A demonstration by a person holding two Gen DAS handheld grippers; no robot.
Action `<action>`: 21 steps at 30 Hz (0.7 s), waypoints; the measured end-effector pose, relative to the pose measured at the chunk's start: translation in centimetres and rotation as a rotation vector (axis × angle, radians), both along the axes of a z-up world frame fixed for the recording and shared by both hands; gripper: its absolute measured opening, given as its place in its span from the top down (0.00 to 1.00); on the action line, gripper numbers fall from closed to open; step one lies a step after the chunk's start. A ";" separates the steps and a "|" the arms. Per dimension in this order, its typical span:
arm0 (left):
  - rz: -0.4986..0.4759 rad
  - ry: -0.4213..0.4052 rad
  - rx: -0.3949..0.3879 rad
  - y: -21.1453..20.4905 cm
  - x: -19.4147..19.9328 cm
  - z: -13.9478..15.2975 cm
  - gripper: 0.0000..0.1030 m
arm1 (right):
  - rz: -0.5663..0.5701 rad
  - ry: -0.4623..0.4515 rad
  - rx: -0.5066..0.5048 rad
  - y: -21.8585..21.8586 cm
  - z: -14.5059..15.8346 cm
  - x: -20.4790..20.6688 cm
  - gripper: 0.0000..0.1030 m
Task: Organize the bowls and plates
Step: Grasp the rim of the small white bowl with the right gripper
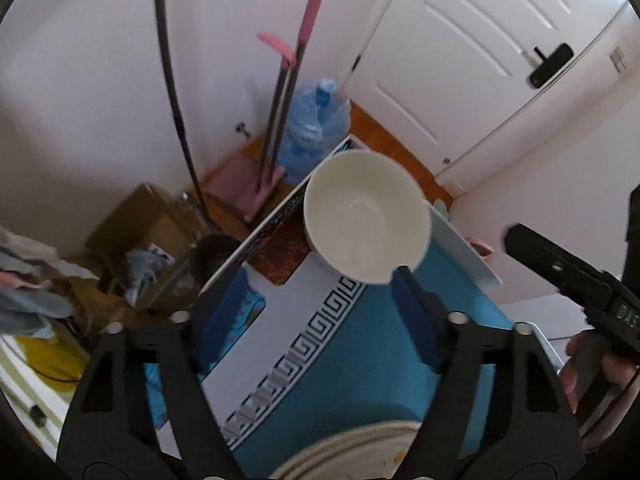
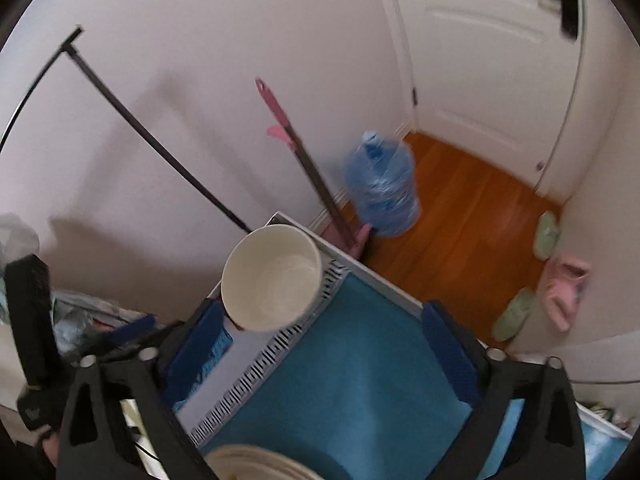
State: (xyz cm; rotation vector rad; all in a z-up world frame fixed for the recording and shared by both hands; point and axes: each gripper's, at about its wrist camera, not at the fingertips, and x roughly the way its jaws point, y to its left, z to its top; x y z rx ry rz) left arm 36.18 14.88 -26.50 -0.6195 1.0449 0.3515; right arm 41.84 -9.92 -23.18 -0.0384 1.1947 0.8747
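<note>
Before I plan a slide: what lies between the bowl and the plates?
Only bare blue cloth between bowl and plates, seen in the right wrist view.

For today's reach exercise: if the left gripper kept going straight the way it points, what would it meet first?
Probably the blue cloth on the table, just short of the white bowl; the left gripper is open and empty, though depth is unclear.

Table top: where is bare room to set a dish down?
The blue cloth lies bare between the white bowl at the far corner and the stacked plates at the near edge. The patterned border strip is also free.
</note>
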 end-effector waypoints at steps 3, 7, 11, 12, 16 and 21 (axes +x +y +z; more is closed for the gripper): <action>-0.010 0.010 -0.030 0.4 1.3 -2.3 0.49 | -0.005 0.068 0.007 1.3 -3.1 0.5 0.30; -0.007 0.017 -0.053 1.0 2.6 -4.4 0.52 | 0.008 0.114 -0.003 3.1 -5.7 1.1 0.41; -0.011 0.021 -0.054 1.1 3.7 -5.9 0.69 | 0.025 0.140 0.002 4.0 -7.3 1.4 0.54; -0.014 0.017 -0.058 1.2 3.9 -6.2 0.71 | 0.030 0.150 0.006 4.2 -7.5 1.4 0.61; -0.014 0.000 -0.040 1.1 4.2 -6.5 0.77 | 0.040 0.162 0.011 4.8 -8.2 1.4 0.76; -0.026 0.005 -0.001 0.7 4.4 -6.3 0.78 | 0.032 0.163 0.025 4.5 -8.5 1.6 0.80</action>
